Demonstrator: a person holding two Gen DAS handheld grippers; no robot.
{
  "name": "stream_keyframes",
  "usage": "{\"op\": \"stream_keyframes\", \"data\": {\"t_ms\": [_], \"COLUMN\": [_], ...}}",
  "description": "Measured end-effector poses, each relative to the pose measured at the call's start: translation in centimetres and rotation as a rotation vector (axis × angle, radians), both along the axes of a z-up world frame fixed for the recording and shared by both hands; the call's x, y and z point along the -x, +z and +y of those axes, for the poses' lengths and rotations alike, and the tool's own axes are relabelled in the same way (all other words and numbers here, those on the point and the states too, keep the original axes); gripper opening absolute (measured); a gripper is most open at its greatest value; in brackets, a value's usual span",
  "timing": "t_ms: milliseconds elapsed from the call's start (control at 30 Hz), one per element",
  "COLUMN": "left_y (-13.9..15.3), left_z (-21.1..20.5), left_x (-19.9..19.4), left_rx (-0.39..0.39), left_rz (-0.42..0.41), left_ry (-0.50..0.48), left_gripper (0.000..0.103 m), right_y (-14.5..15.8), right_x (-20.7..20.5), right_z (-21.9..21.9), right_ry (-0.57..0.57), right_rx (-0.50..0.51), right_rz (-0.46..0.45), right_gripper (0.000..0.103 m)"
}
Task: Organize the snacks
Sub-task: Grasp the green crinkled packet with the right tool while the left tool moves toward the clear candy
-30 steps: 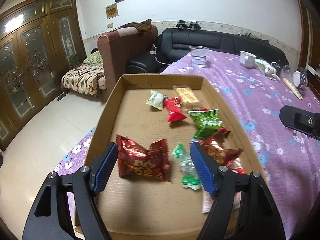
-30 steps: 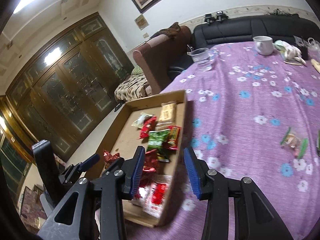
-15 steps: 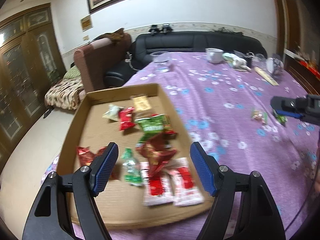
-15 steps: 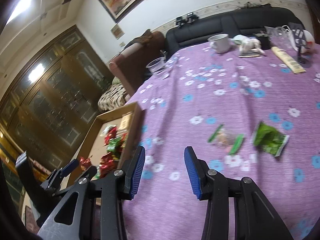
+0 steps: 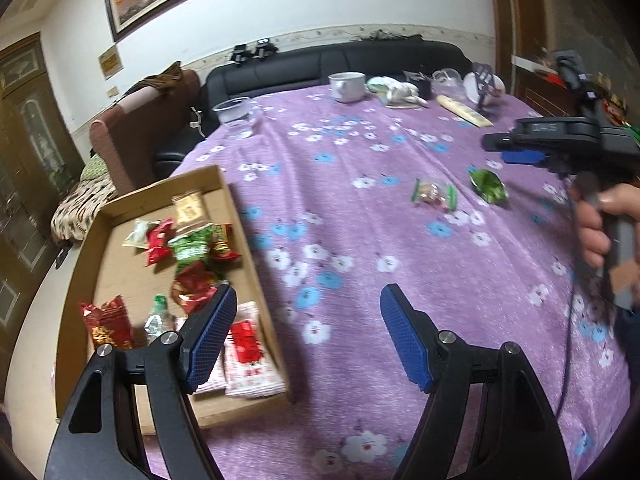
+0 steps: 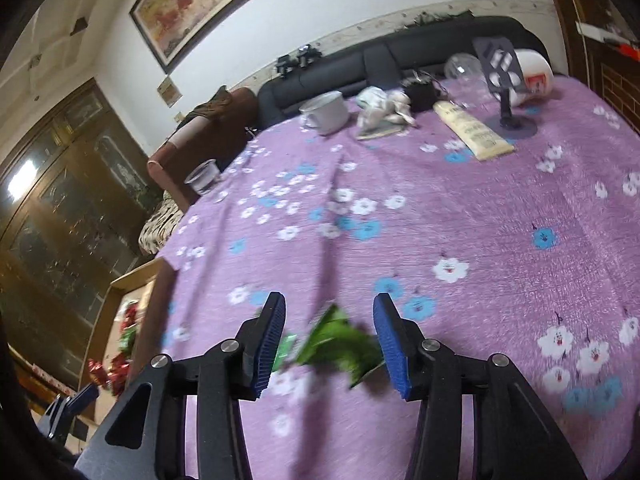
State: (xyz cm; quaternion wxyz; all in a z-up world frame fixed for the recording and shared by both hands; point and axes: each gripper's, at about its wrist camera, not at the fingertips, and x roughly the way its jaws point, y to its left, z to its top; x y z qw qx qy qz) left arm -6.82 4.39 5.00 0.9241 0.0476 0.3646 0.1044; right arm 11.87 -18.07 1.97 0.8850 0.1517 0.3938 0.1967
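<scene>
Straddling green snack packet [image 6: 340, 340] — right gripper [image 6: 328, 344] widening, not gripping; left gripper [image 5: 308, 332] wide, empty.

Print on snack wrappers [image 5: 246, 350] blurred; nothing legible

Right gripper [image 6: 329, 342] from beside the cardboard tray [image 5: 236, 216] to over the green snack packet [image 6: 340, 340], jaws just widening around it.

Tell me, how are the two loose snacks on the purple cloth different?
The green packet is green all over and crumpled; the clear-wrapped candy shows brownish filling with green only at its twisted ends. The green packet lies between the open right gripper; the candy lies beside it. Both rest outside the cardboard box.
</scene>
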Motion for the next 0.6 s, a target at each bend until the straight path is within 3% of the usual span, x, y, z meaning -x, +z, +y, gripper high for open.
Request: {"op": "stream_keyframes", "data": {"t_ms": [233, 467, 600], "left_y": [-0.3, -0.4, 0.1], "left_z": [-1.2, -1.5, -1.7], "left_x": [-0.8, -1.6, -2.4], "left_rx": [0.031, 0.088, 0.103], "left_rz": [0.038, 0.079, 0.086], "left_ry": [-0.044, -0.069, -0.074], "left_gripper": [0.075, 0.074, 0.074], "right_y": [-1.5, -1.4, -0.8], "right_x": [-1.1, 0.6, 1.4], "right_z": [0.5, 1.9, 2.9], "right_ry": [0.072, 0.252, 0.226], "right_rx": [-0.035, -0.097, 0.012], "right_rz": [0.01, 0.13, 0.066], "right_gripper": [0.049, 0.049, 0.049]}}
